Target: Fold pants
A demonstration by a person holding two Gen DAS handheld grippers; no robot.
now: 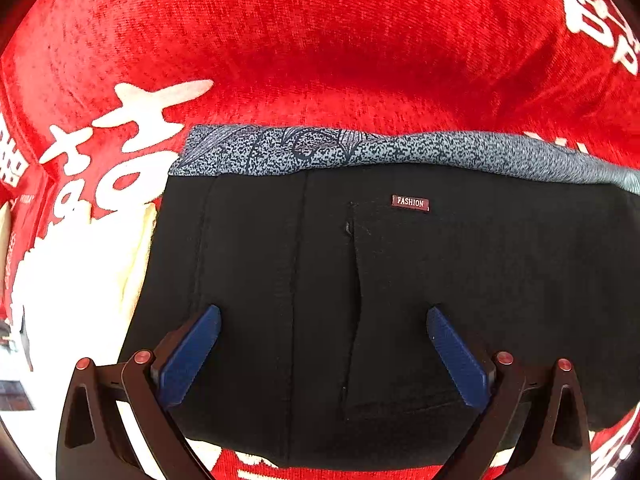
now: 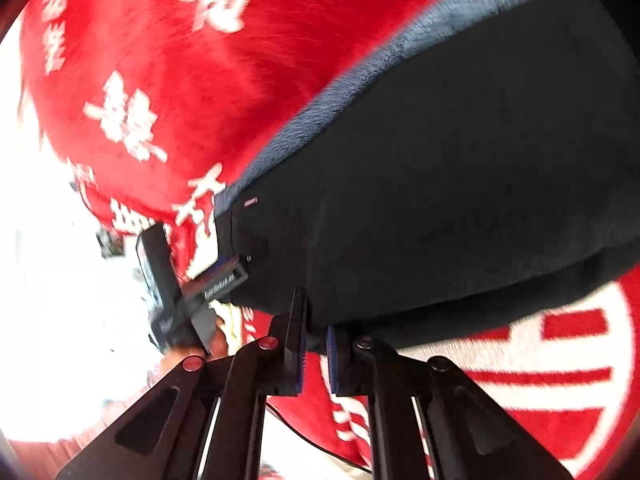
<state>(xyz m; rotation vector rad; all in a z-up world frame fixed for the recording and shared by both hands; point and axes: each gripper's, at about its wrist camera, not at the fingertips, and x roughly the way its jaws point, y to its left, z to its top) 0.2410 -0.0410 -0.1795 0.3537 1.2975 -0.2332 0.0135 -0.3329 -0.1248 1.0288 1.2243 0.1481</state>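
Two views, two different stories, so check both. Your left wrist camera looks almost straight down on the black pants, lying flat on the red blanket with white characters; the grey speckled waistband runs along the far edge, and a small "FASHION" label sits just below it. Only this view is sharp enough to read that label and show the seam lines. Your left gripper has its blue fingers spread wide over the fabric, nothing between them; contact with the cloth can't be told. Your right wrist camera is blurred and angled lower, and it alone shows the near edge of the pants and the blanket's big white circle print. Your right gripper has its pads nearly pressed together, pinching the near edge of the black fabric. That view also catches your left gripper from outside at the pants' left corner, with a hand under it.
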